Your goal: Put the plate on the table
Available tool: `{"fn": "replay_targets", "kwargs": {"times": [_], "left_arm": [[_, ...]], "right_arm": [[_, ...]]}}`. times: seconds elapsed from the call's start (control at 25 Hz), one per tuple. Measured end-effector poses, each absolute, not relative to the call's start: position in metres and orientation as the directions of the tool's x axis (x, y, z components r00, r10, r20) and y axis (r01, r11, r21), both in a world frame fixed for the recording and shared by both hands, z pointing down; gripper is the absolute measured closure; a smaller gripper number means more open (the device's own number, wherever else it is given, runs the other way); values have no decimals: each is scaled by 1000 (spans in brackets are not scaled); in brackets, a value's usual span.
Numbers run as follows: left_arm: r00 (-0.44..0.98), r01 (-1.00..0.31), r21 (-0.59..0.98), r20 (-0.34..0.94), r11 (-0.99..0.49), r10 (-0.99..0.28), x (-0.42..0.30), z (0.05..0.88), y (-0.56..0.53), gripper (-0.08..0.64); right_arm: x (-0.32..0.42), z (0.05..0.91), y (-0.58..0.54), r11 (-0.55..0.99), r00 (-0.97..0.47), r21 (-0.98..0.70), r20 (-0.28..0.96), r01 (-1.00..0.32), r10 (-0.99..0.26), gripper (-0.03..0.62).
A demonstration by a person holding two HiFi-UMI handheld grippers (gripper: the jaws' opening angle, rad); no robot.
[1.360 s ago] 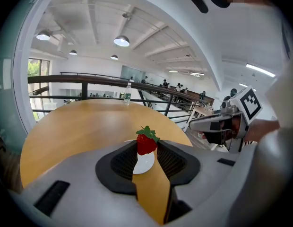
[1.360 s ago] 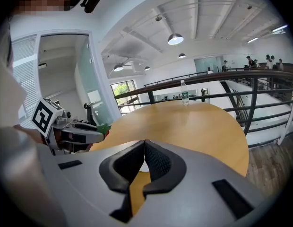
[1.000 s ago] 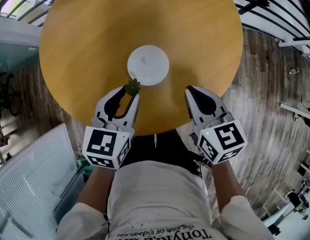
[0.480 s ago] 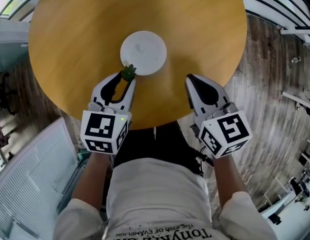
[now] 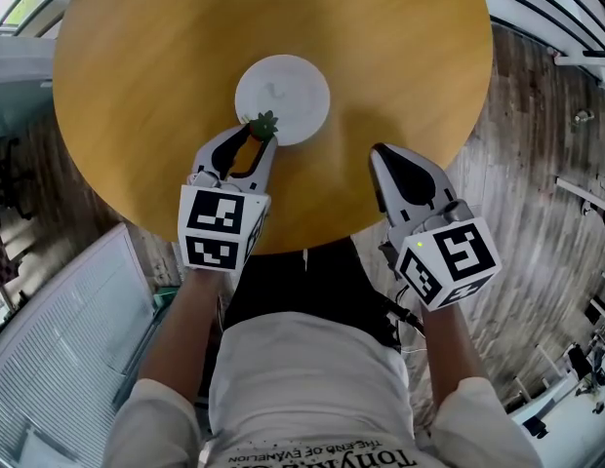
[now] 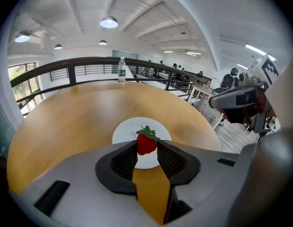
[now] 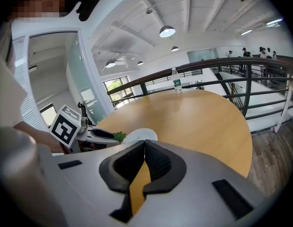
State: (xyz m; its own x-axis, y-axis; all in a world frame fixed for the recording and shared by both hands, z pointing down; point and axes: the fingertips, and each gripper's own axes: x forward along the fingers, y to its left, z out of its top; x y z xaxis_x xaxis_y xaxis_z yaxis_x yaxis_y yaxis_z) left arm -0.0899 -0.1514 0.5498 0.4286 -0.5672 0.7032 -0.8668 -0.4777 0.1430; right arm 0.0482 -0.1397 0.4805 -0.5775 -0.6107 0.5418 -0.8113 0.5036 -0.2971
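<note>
Plate (image 5: 282,99) on round wooden table (image 5: 137,86). Left gripper (image 5: 259,136) pinches a strawberry (image 5: 264,125) at the plate's near edge. Right gripper (image 5: 383,156), near the plate, has its jaws together and holds nothing.

A round wooden table (image 5: 166,66) stands on a grey plank floor (image 5: 522,183) beside a black railing (image 6: 90,60), under lit round ceiling lamps (image 6: 108,21), with windows (image 7: 116,86) beyond.

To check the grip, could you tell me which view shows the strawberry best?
The left gripper view: the strawberry, held in the left gripper, shows its red body clearly. The head and right gripper views show only its green leaves.
</note>
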Motion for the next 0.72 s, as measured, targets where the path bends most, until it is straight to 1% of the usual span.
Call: {"fn": "replay_targets", "kwargs": {"times": [0.72], "left_arm": [[383, -838, 57, 769, -542, -512, -83, 590, -179, 414]], "right_arm": [[54, 497, -140, 477, -565, -315, 572, -821, -595, 568]]}}
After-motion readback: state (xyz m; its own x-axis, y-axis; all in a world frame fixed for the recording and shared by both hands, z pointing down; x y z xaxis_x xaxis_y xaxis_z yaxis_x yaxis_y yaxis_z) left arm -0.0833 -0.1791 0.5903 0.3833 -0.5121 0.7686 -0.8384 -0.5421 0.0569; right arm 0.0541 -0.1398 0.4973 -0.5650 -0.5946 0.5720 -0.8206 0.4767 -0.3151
